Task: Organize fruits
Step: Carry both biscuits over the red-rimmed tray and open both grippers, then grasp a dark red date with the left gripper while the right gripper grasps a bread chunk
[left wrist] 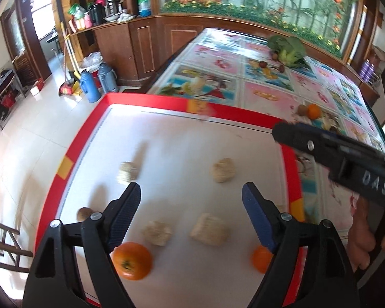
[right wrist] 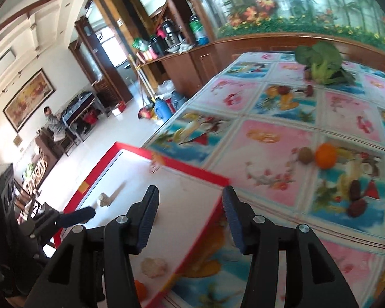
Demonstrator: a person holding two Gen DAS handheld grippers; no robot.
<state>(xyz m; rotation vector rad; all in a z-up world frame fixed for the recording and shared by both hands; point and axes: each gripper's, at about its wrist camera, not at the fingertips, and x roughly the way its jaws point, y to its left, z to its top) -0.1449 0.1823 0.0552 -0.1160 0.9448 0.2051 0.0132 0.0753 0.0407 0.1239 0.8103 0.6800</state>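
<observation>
A: Fruits sit in two places. On the red-rimmed white tray (left wrist: 292,177) lie a persimmon (left wrist: 132,260), a small orange (left wrist: 261,259), a brown kiwi (left wrist: 84,213) and several pale, rough lumps (left wrist: 223,170) I can't name. Out on the flowery vinyl-covered surface (right wrist: 269,133), another orange (right wrist: 326,155) touches a second kiwi (right wrist: 306,155), with dark red dates (right wrist: 355,200) nearby.

B: And the jaws?

A: Left gripper (left wrist: 191,215) hovers over the tray, jaws spread, pinching nothing. Right gripper (right wrist: 191,219) hangs over the tray's corner, jaws likewise apart and empty.

B: How would that loose orange handle?

A: Round, firm, lightly dimpled skin; light enough, I'd judge, though it could roll. Close across its widest part. The kiwi looks fuzzy and softer, so squeeze gently. The persimmon's glossy skin probably slips and bruises; grip it around its middle, not the leafy cap.

B: Anything else?

A: Leafy greens (right wrist: 320,64) lie at the far end, well apart.
</observation>
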